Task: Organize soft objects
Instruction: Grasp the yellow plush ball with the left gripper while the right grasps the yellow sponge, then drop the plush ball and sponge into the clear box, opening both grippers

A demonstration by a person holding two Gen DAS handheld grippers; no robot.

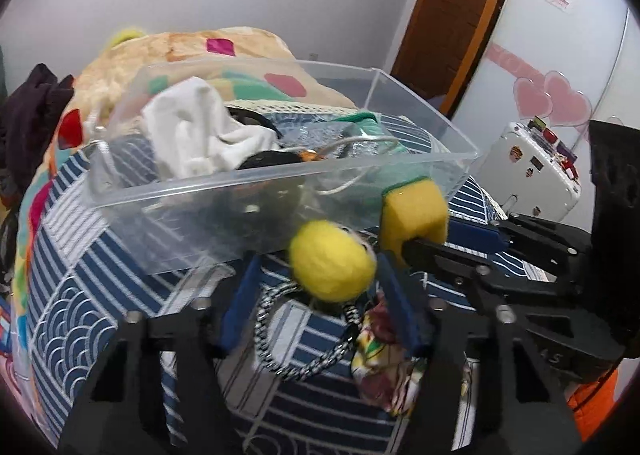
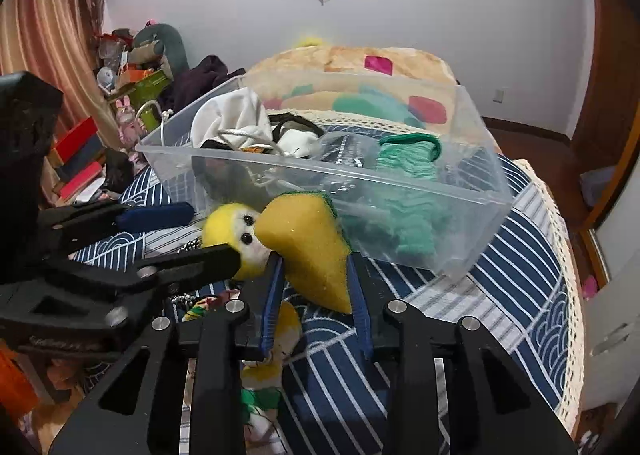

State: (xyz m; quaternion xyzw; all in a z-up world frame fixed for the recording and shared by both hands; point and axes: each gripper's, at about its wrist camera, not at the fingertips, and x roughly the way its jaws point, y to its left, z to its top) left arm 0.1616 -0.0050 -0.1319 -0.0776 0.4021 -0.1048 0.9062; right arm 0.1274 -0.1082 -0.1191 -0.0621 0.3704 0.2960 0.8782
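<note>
A clear plastic bin (image 1: 280, 179) (image 2: 460, 191) sits on the blue patterned bed and holds a white cloth (image 1: 192, 131), a green knit piece (image 2: 404, 159) and cords. My left gripper (image 1: 316, 275) (image 2: 192, 231) holds a yellow plush toy (image 1: 332, 263) (image 2: 232, 227) by one side, just in front of the bin; its jaws look spread wide around the toy. My right gripper (image 2: 316, 271) (image 1: 452, 239) is shut on a yellow sponge with a green scrub side (image 2: 312, 243) (image 1: 412, 211), close against the bin's near wall.
A black-and-white cord (image 1: 296, 335) and a floral cloth (image 1: 384, 351) lie on the bed under the left gripper. A fluffy blanket (image 2: 352, 59) lies behind the bin. A white suitcase (image 1: 532, 171) stands to the right, clutter (image 2: 132, 67) to the left.
</note>
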